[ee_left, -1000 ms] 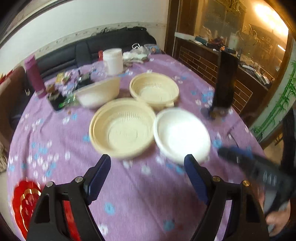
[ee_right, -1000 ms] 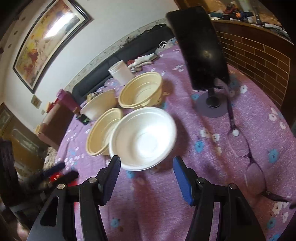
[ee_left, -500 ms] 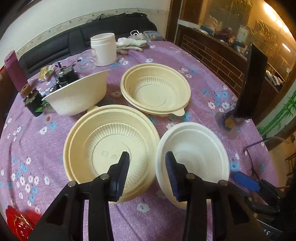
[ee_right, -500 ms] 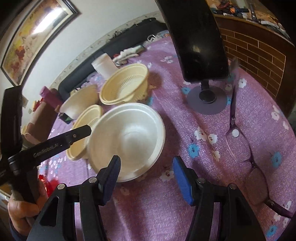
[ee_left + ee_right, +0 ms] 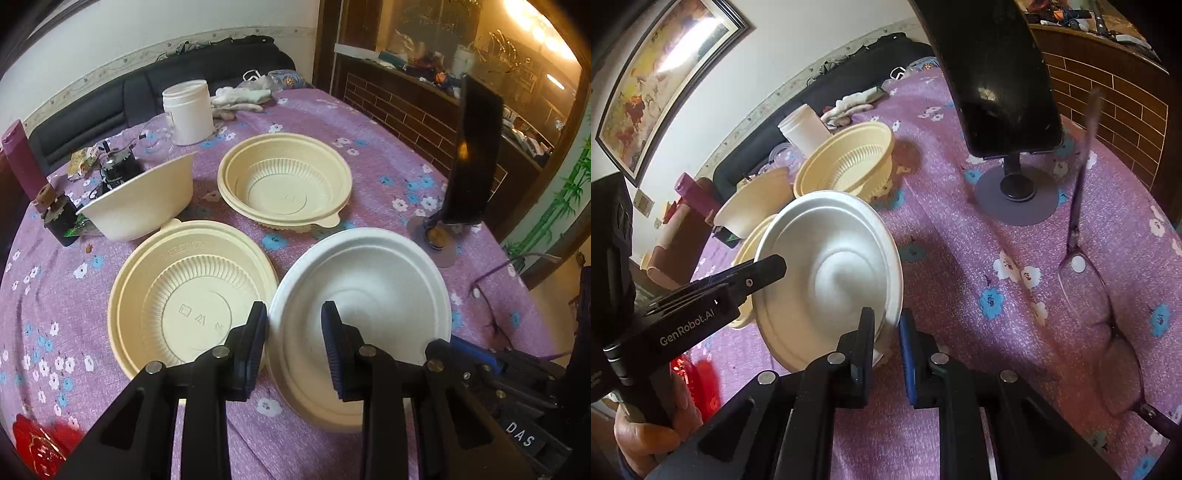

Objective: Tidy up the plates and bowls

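Observation:
A white bowl (image 5: 369, 295) sits tilted on the purple flowered tablecloth, also in the right wrist view (image 5: 831, 266). My right gripper (image 5: 886, 328) is shut on its near right rim and tips that edge up. My left gripper (image 5: 293, 332) straddles the bowl's left rim, jaws partly closed but apart; it also shows in the right wrist view (image 5: 764, 266). A cream ribbed bowl (image 5: 192, 295) lies just left of the white one. A second cream bowl (image 5: 284, 181) sits behind. A plain cream bowl (image 5: 144, 203) leans on its side at the left.
A phone on a round stand (image 5: 472, 155) is at the right, seen close in the right wrist view (image 5: 997, 74). Purple glasses (image 5: 1089, 277) lie on the cloth at the right. A white jar (image 5: 188, 110), gloves and small clutter stand at the back.
Both grippers moved in on the white bowl. The right one closed on its rim and tilted it up. The left jaws narrowed around the opposite rim.

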`<state>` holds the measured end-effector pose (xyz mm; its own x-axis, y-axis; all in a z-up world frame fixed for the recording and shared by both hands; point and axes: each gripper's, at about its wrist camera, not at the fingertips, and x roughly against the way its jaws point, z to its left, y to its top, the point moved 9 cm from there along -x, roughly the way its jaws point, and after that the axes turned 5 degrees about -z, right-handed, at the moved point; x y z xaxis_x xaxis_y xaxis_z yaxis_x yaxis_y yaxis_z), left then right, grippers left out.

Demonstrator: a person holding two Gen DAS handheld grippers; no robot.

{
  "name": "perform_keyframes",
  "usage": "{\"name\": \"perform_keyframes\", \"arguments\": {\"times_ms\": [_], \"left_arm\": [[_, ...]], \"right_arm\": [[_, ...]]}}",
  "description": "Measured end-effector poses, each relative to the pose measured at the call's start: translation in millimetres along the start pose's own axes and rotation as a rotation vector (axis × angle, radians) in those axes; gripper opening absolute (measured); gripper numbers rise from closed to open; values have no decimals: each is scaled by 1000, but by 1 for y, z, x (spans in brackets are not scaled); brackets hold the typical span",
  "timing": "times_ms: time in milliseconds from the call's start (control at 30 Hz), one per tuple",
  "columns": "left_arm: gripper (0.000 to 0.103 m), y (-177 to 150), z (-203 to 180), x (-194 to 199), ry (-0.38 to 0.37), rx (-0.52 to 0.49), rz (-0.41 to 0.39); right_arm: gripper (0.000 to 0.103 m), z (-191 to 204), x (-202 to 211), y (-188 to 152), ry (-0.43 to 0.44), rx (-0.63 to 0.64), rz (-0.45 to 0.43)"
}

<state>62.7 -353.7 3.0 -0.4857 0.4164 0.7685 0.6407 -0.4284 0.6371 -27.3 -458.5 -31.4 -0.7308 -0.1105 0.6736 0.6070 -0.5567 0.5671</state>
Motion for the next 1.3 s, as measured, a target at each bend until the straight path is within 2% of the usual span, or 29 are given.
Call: {"name": "perform_keyframes", "arguments": {"times_ms": [333, 633, 767, 900, 1100, 1300], "left_arm": [[36, -22, 2, 50, 18, 12, -57], [36, -84, 28, 89, 54, 24, -48], [36, -117, 43, 93, 59, 64, -16], [36, -135, 54, 87, 64, 107, -5], [36, -142, 58, 78, 90, 102, -10], [36, -143, 61, 79, 108, 98, -49]], "right_arm": [[15, 28, 39, -7, 64, 55, -27], [16, 62, 35, -56, 121, 140, 66], [16, 75, 32, -75, 147, 175, 104], [16, 86, 21, -87, 154, 211, 125], [17, 85, 6, -89, 132, 225, 132], [17, 81, 6, -87, 109, 243, 120]]}}
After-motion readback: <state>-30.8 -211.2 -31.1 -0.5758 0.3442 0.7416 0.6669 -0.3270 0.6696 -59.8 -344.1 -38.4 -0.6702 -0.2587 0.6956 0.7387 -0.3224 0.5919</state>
